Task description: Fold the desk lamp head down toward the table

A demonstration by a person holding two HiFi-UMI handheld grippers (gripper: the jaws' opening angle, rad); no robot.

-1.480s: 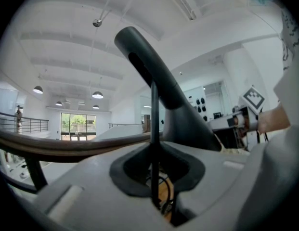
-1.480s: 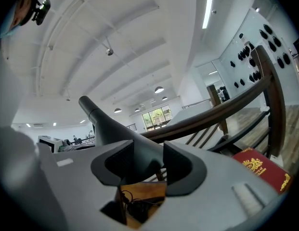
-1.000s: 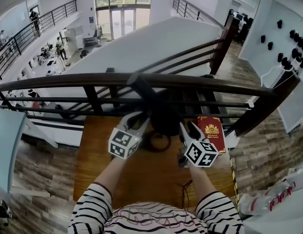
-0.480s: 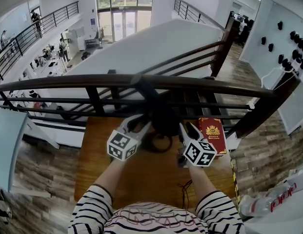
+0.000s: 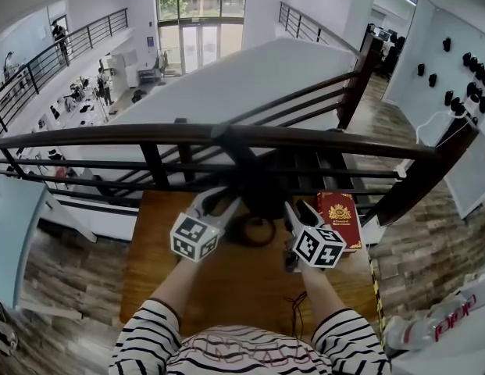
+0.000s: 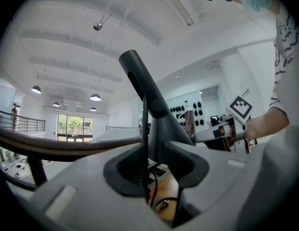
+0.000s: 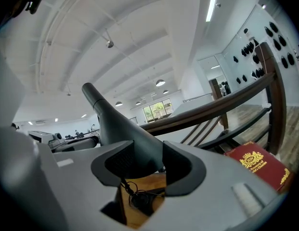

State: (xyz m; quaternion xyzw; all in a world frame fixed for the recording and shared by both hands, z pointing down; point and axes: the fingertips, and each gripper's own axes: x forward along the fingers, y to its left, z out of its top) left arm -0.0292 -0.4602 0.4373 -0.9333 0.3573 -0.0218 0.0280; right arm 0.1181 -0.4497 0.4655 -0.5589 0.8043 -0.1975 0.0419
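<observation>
Trouble, if it comes, starts at the desk lamp [image 5: 260,187], which stands on the wooden surface [image 5: 219,283] with its head [image 6: 134,73] raised and slanting upward, not yet folded. Both grippers meet it low on the stem, well below that head. The left gripper [image 5: 219,200] has the stem between its fingers [image 6: 124,176], which have just been opening. The stem lies against one pad while a thin cable [image 6: 145,129] and a sliver of light show on the other side, so they look parted around it rather than clamped. The right gripper [image 5: 297,207] has also just been opening its fingers [image 7: 184,173], yet the lamp's body fills the gap from pad to pad, so it reads as gripping the lamp.

With so light a hold so far beneath the head, a push would likely turn or tip the whole lamp instead of bending its hinge, and the base may skid on the smooth wood. The cable beside the stem could be pinched if the left fingers close. The railing [image 5: 148,135] runs just behind the lamp, and the head could knock it if the lamp tilts that way. A red book [image 5: 341,217] lies near the lamp on the right gripper's side, where a sliding base would nudge it.
</observation>
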